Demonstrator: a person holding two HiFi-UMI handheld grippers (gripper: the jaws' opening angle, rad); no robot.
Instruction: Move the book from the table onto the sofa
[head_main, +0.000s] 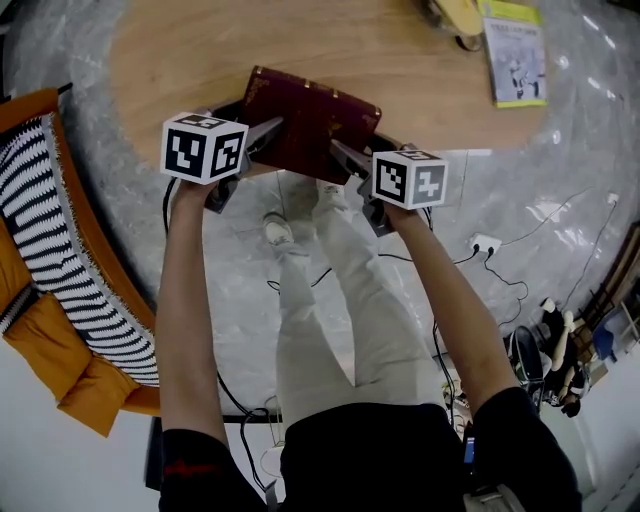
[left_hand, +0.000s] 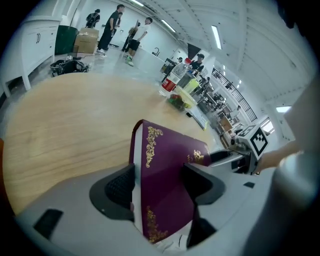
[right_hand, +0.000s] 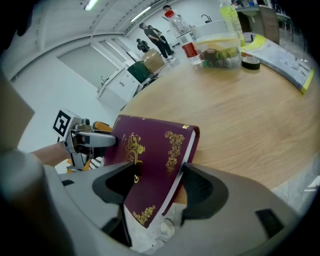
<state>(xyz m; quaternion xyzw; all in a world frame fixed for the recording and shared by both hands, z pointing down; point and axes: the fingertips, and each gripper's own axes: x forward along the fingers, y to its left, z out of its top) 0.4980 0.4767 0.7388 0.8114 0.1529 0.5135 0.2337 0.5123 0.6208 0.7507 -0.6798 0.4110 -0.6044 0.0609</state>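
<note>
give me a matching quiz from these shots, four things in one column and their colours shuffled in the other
Things:
1. book
2. sofa
3. booklet
4. bottle

Colours:
a. orange
b. pale cover with yellow-green bands
c. clear with a red label
d. maroon with gold ornament

Pairs: 1-d, 2-a, 3-b, 4-c

Maroon book (head_main: 310, 115) hangs over the near edge of the round wooden table (head_main: 200, 60), upper middle. Left gripper (head_main: 262, 135) and right gripper (head_main: 345, 160) each straddle a near corner. Orange sofa (head_main: 40, 330) with striped throw (head_main: 50, 220) far left.
</note>
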